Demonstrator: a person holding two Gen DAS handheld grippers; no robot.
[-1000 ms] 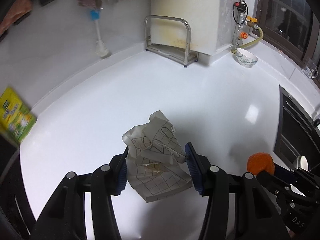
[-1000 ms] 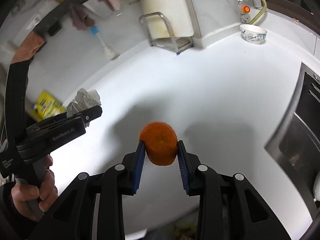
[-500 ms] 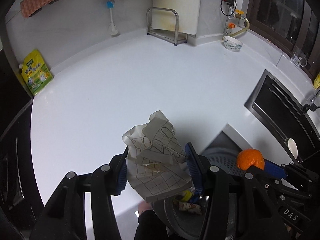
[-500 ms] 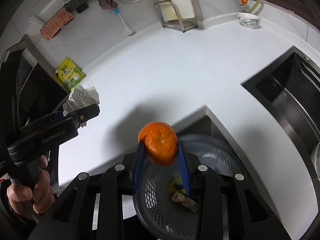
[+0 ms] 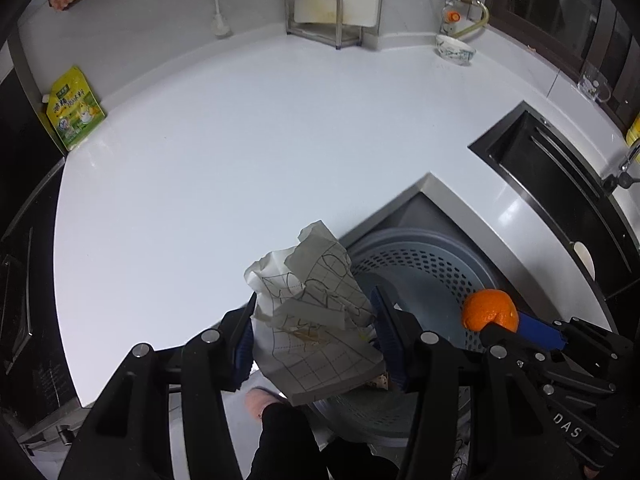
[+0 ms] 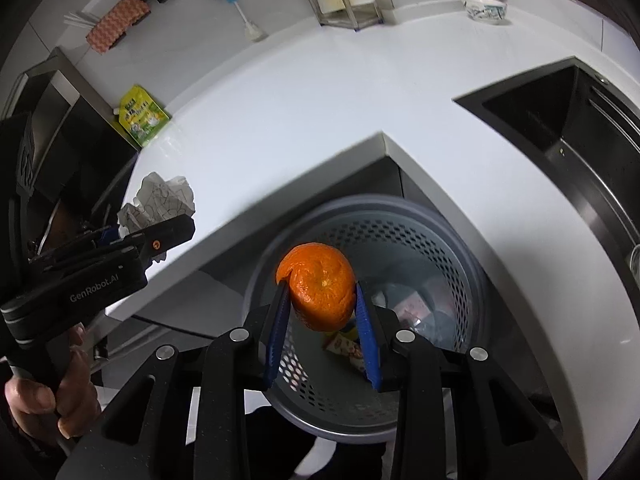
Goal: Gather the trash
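Both claws have swung off the counter: right gripper (image 6: 322,312) clamps orange peel (image 6: 318,298) above the bin (image 6: 460,236), left gripper (image 5: 314,330) pinches crumpled paper (image 5: 312,308) beside it, ready to drop.

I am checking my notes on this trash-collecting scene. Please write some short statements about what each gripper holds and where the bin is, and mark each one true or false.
1. The right gripper is shut on an orange peel. True.
2. The left gripper is empty. False: it is shut on a crumpled paper with a drawn grid.
3. The orange peel is above the grey perforated bin. True.
4. The bin stands on the white counter. False: it stands lower, beside the counter's corner.
5. The bin holds nothing. False: some wrappers lie at its bottom.
6. A patterned bowl sits at the far side of the counter. True.
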